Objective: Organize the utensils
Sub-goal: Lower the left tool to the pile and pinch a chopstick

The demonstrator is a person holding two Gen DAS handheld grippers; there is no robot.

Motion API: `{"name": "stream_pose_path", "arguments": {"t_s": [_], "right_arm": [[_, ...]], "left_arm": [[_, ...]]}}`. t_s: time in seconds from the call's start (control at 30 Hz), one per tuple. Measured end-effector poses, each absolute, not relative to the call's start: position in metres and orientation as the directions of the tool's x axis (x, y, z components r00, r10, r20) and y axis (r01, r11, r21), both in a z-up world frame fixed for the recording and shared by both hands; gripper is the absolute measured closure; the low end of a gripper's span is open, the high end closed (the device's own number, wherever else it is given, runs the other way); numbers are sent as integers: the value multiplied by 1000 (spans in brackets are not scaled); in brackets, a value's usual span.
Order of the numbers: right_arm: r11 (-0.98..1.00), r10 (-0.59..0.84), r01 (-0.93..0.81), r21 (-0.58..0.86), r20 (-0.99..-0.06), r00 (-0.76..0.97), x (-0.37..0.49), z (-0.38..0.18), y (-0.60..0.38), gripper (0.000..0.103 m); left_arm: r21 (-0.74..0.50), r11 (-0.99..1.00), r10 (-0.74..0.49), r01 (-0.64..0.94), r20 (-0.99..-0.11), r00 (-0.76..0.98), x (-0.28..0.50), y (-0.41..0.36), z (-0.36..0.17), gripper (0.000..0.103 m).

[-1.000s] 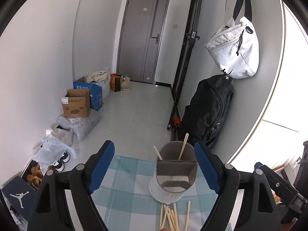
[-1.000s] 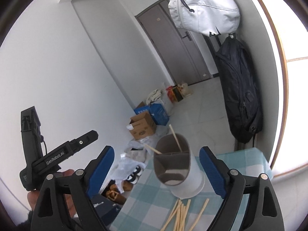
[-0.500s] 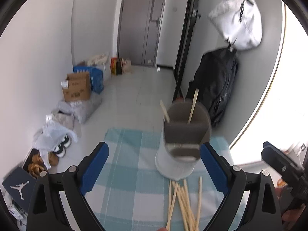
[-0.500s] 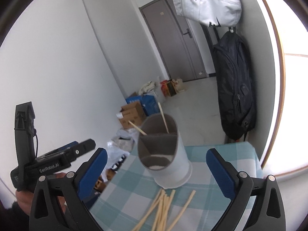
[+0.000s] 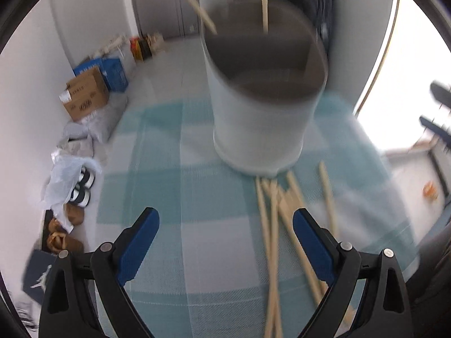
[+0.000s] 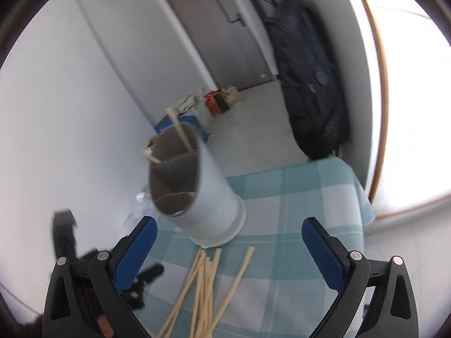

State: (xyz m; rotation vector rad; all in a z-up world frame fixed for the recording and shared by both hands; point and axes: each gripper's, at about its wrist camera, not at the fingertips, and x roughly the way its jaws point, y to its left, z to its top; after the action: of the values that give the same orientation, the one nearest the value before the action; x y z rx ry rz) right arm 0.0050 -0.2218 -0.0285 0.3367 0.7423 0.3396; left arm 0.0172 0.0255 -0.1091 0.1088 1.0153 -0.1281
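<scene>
both grippers, left gripper and right gripper, have just been opening, nothing between; chopsticks lie at 6 o'clock of the holder.

Holder on tablecloth; loose chopsticks before it; two chopsticks inside.

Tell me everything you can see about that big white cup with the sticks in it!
The utensil holder is a tall white round container, probably plastic, grey-brown inside, with divider walls splitting it into compartments. It stands upright on the blue-and-white checked tablecloth. Two wooden chopsticks lean in its far compartments. More loose chopsticks lie on the cloth by its base. No gripper touches it.
</scene>
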Motion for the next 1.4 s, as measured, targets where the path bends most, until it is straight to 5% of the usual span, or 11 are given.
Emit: {"name": "stream_pose_path", "arguments": {"t_s": [0.73,0.83,0.93,1.0,1.17,1.4], "right_arm": [[886,440,-185,425,-646,624,19,-47,-216,0],[885,441,-178,431,-650,619,20,-48,-216,0],[883,445,-179,434,-652,614,20,-48,-215,0],[881,449,-183,436,-651,612,19,-49,-214,0],[881,454,-186,436,-663,595,20,-53,-210,0],[878,466,-194,437,-690,554,22,-64,-200,0]], "left_arm": [[53,996,26,66,-936,350,48,15,-138,11],[-7,999,-22,47,-944,329,53,19,-137,24],[-7,998,-26,59,-940,339,53,15,-132,45],[-8,997,-33,73,-937,347,53,11,-131,71],[-36,996,-63,83,-934,352,50,13,-130,99],[-131,991,-133,31,-922,363,55,35,-126,102]]}}
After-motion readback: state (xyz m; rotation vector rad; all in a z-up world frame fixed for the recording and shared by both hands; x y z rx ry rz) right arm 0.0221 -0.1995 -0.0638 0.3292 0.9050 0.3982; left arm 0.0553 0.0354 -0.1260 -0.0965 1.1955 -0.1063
